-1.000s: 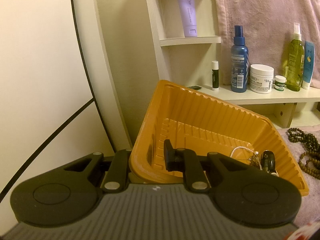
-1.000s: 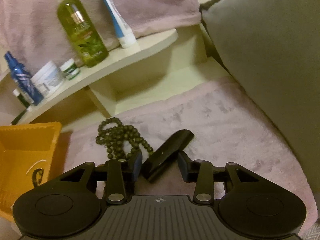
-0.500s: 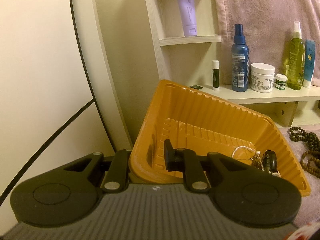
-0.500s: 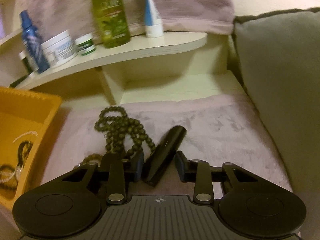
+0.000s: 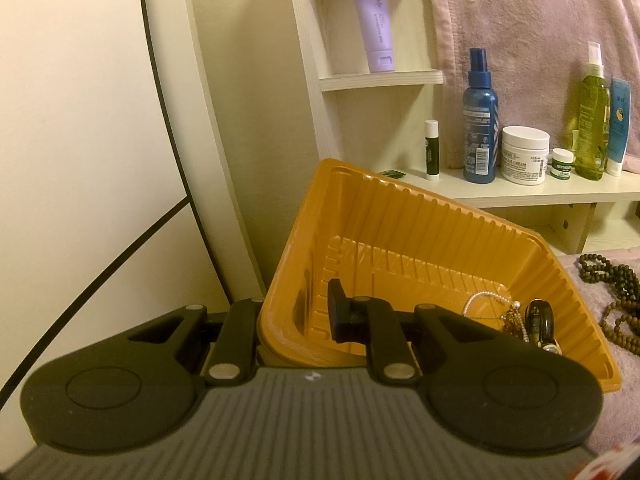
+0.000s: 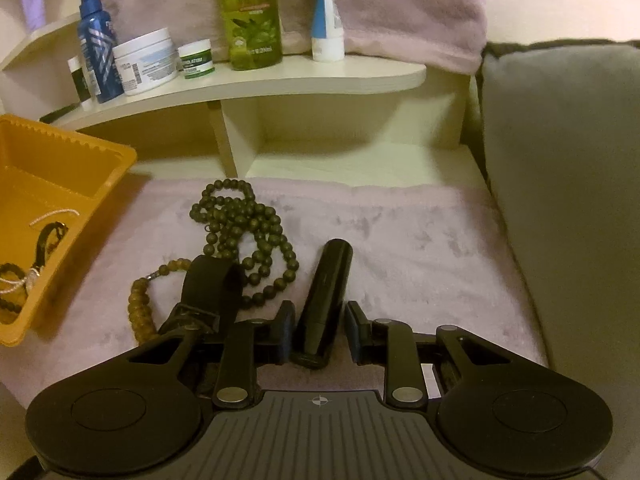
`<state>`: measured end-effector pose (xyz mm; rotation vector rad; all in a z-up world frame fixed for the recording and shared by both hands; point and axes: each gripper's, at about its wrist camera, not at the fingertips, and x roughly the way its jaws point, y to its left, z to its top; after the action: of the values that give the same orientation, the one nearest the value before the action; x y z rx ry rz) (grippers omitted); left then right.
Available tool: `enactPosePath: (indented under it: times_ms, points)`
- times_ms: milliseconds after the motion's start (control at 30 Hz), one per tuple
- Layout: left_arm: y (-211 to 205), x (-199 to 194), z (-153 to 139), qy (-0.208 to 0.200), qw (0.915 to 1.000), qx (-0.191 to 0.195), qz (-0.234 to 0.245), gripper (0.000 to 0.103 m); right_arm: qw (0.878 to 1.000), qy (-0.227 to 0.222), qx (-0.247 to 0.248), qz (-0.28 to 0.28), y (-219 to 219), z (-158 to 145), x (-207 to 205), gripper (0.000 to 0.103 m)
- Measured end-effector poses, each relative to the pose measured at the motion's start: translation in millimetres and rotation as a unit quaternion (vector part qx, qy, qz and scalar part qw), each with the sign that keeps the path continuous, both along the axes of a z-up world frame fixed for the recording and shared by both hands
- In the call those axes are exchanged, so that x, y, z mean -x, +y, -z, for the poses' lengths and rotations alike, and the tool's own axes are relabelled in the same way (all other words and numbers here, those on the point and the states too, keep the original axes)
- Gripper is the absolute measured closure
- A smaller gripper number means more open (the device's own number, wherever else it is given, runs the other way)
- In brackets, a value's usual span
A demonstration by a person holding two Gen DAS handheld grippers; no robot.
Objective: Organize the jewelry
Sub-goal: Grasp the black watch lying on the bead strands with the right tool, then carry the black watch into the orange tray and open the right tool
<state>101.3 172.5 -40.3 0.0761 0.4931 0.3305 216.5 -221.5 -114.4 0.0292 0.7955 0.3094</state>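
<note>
Gripping the near wall of the tilted orange tray (image 5: 400,216), the left claw (image 5: 296,320) is clamped tight. The right claw (image 6: 319,330) has just been closing around the black tube (image 6: 326,300) lying on the pink towel (image 6: 420,248), a small gap remaining beside its right pad.

Left wrist view close on orange tray (image 5: 420,216), right wrist view sharing it

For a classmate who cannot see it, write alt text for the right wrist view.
The right gripper, just closing, straddles a black tube lying on a pink towel, with a gap at one pad. Dark bead necklaces lie left, beside an orange tray holding jewelry; toiletries line the shelf behind.
</note>
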Motion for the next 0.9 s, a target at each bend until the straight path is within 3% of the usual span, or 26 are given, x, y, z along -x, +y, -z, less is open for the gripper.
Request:
enactPosePath:
  times_ms: [367, 700, 900]
  points:
    - [0, 0, 1, -0.003, 1.0, 0.0, 0.001, 0.088, 0.995, -0.007, -0.099, 0.022, -11, -24, 1, 0.082]
    - [1, 0, 1, -0.004, 1.0, 0.0, 0.007, 0.087, 0.979, -0.016, -0.186, -0.083, 53, -60, 10, 0.082]
    - [1, 0, 1, -0.005, 0.9999, -0.001, 0.01, 0.087, 0.969, -0.003, -0.197, -0.15, 118, -58, 19, 0.082]
